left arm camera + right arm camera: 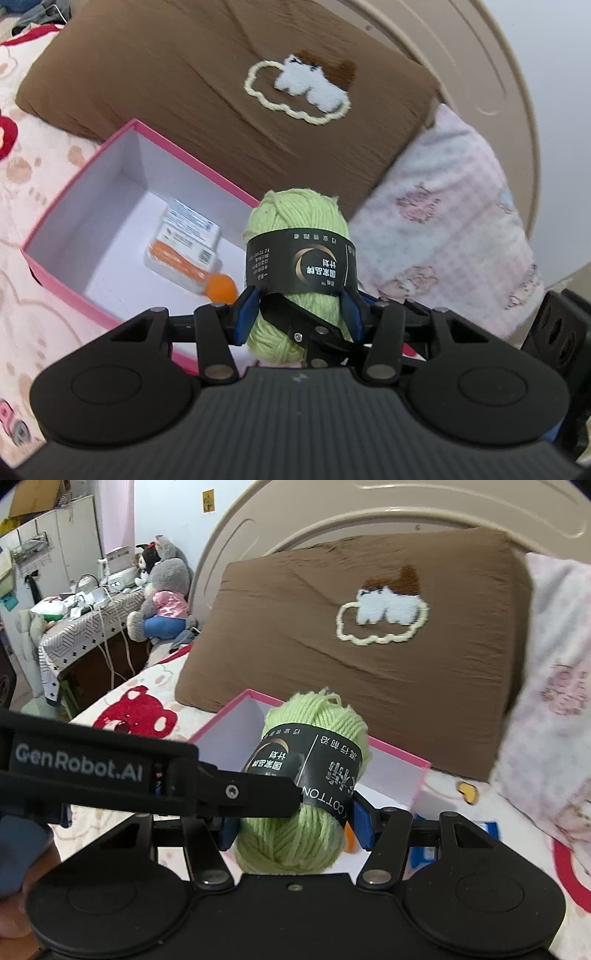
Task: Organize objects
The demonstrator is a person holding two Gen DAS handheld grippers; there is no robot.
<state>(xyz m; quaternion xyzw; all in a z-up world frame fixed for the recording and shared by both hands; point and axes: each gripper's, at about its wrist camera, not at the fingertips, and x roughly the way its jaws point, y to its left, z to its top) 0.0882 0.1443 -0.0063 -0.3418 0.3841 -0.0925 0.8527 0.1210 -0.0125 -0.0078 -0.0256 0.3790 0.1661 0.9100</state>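
A light green yarn skein [297, 221] with a black paper band is held between both grippers above the near edge of a pink box [74, 192]. My left gripper [300, 314] is shut on its lower half, blue pads on each side. In the right wrist view my right gripper [295, 823] is shut on the same yarn skein [314, 720], and the left gripper's black finger [236, 794] reaches in from the left onto it. The pink box [413, 775] is white inside and holds a white and orange packet [184, 243] and an orange ball [220, 288].
The box lies on a pink patterned bedsheet [33, 325]. A brown pillow [192, 85] with a stitched cloud lies behind it, a pale checked pillow [450, 229] to the right, a beige headboard [332, 506] behind. A cluttered table [88, 616] and plush toys [162, 598] stand far left.
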